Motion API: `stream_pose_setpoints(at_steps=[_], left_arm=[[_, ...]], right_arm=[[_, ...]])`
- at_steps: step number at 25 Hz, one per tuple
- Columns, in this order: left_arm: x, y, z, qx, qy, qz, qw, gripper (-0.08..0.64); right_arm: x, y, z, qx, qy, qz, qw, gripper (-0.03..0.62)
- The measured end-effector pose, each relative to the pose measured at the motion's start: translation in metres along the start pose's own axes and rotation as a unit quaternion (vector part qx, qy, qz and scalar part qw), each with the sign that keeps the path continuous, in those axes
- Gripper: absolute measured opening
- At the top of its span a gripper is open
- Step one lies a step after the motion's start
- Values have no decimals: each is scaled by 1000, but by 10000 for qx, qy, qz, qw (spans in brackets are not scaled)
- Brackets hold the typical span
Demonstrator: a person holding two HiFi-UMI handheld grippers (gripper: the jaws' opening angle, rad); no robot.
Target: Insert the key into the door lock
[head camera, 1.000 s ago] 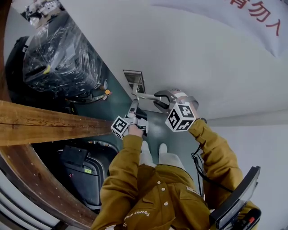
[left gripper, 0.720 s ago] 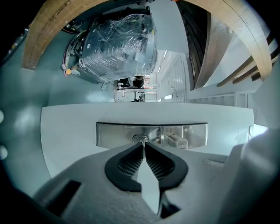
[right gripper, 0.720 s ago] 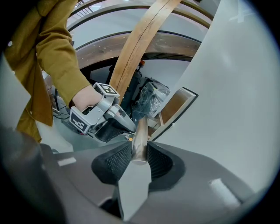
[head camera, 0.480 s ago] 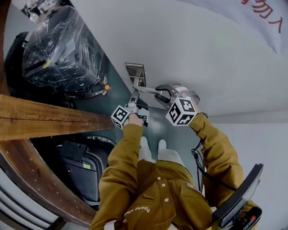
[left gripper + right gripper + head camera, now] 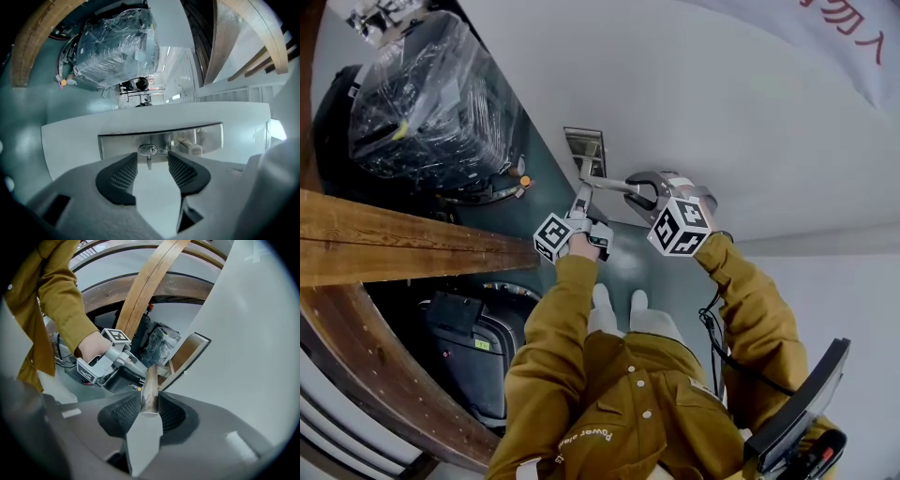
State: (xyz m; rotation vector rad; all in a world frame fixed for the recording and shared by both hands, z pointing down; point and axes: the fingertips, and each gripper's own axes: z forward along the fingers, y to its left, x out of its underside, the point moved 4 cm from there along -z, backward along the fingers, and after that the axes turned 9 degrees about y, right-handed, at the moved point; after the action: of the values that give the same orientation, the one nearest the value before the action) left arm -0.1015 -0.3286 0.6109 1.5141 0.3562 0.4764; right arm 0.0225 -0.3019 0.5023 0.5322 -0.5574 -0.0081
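**A:** Brushed steel on that lock plate [image 5: 206, 136]. Where's the key?

**B:** The key [image 5: 149, 158] sits in the plate's cylinder, at twelve o'clock from the left claw [image 5: 152, 161]. Its head is between the pad tips and touches neither. The jaws are opening around it.

**A:** Its long axis?

**B:** It's foreshortened, but it seems to run straight back along the claw's own line. I'd judge a straight retreat clears it. The left claw is far nearer.

**A:** And the other?

**B:** The right claw [image 5: 150, 411] is pinching the handle lever [image 5: 151, 380], at four o'clock from the plate in the head view.

**A:** Any writing?

**B:** "Power" on the jacket [image 5: 609, 412] hem, the rest unclear. There are red characters on the banner [image 5: 853, 37] at one o'clock, cropped.
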Motion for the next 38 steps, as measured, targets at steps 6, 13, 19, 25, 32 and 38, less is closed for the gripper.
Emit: stream_pose_setpoints(at_steps=[6, 13, 19, 25, 32, 38], left_arm=[[7, -17, -30, -309, 307, 1122, 9927, 200], [20, -100, -79, -95, 336, 2677, 9629, 139], [51, -175, -105, -19, 456, 4971, 8665, 45], [91, -212, -124, -99, 673, 6225, 7797, 2], [115, -212, -133, -172, 989, 6432, 7591, 2], [113, -214, -130, -155, 990, 6384, 7631, 2]], right_arm=[[-4, -6, -14, 309, -274, 336, 9986, 160], [-27, -9, -70, 873, -1277, 1405, 9779, 93], [-46, 0, -118, 1650, -1856, 1749, 9527, 6], [-47, 11, -150, 2098, -2839, 3109, 8824, 5], [-28, 31, -150, 1932, -2397, 3740, 8749, 5], [-29, 32, -150, 1910, -2413, 3737, 8750, 5]])
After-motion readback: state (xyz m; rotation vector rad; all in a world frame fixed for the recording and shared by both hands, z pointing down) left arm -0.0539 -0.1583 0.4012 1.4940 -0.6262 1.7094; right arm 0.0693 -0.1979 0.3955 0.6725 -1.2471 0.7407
